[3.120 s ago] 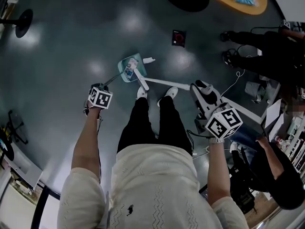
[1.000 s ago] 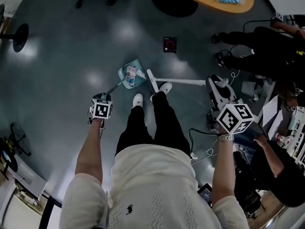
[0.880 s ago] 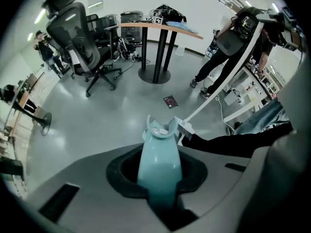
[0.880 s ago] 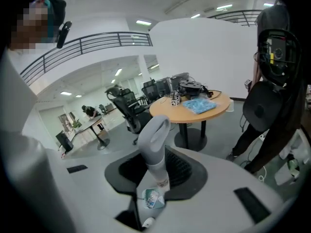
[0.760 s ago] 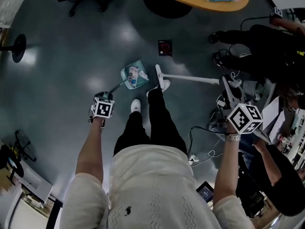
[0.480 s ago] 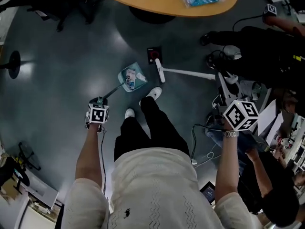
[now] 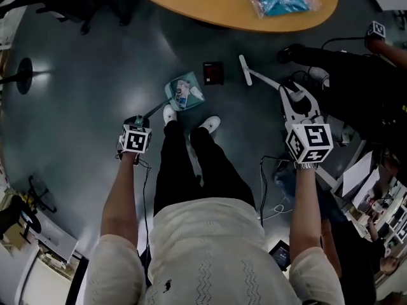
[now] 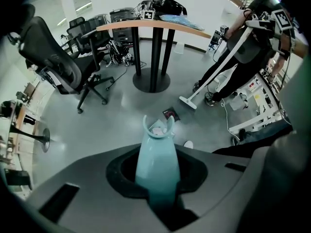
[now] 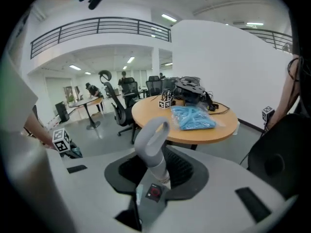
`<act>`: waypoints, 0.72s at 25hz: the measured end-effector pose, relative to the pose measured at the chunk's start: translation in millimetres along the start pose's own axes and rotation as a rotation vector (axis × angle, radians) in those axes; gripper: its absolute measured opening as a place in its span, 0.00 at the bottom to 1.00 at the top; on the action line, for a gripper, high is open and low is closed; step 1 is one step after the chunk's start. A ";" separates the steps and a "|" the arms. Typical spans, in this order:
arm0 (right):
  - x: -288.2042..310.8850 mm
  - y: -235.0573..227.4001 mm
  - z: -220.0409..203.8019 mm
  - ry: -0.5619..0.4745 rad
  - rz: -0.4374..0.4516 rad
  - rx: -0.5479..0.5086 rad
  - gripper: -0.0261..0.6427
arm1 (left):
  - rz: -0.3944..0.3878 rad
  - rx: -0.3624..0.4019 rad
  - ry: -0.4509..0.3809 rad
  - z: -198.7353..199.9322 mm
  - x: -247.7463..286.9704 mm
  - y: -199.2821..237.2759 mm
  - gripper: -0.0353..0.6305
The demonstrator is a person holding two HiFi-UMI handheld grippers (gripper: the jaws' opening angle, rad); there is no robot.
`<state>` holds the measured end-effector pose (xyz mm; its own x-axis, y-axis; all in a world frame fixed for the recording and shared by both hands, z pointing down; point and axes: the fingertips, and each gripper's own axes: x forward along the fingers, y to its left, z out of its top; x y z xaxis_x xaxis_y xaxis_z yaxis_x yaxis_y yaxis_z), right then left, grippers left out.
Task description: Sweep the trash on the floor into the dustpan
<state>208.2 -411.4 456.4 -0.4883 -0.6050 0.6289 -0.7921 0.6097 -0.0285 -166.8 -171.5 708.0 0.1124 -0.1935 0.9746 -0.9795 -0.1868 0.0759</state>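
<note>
1. Trash (image 7: 184, 93), pale scraps of it, lies heaped in the teal dustpan (image 7: 170, 89), which is on the floor just ahead of the person's left shoe (image 7: 169, 114). One dark flat packet (image 7: 213, 72) is loose on the floor just beside the pan, on the side toward the round table (image 7: 210, 5).
2. The left gripper (image 7: 136, 122) has its jaws clamped on the dustpan handle (image 8: 156, 166), with nothing else between them. The pan sits at the far end of that handle.
3. The right gripper (image 7: 292, 97) has its jaws closed round the grey broom handle (image 9: 151, 147), the looped end poking out past them. The broom head (image 7: 243, 69) is beyond the packet, apart from it and on the side away from the pan.
4. My read is that the packet is the last piece to go, and the broom is on the right side of it for the job.
5. To do it well, plant the bristles just behind the packet and draw one short, low stroke straight at the pan's mouth.
6. Keep the left side steady, with the pan's lip pressed flat to the floor. I cannot tell from here whether it touches.
7. A flat packet may slip under the lip or skid past toward the shoes, so go slowly. Tip the pan back only once it is in, so the scraps stay put.
</note>
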 end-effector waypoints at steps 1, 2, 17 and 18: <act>5.8 10.6 -3.0 0.007 0.019 -0.018 0.21 | 0.000 -0.010 -0.001 3.3 2.5 1.6 0.19; 10.9 21.4 -6.7 0.018 0.036 -0.033 0.21 | -0.001 -0.019 -0.002 6.0 5.4 2.6 0.19; 16.0 136.8 -1.8 0.082 0.252 0.151 0.21 | -0.043 -0.050 0.009 16.4 18.3 18.4 0.19; 18.1 137.5 0.8 0.080 0.249 0.175 0.21 | -0.043 -0.048 0.006 16.8 18.5 22.0 0.19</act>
<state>90.2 -339.0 463.2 -0.6503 -0.4021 0.6445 -0.7063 0.6324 -0.3181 -183.4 -195.3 724.2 0.1536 -0.1801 0.9716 -0.9807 -0.1481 0.1276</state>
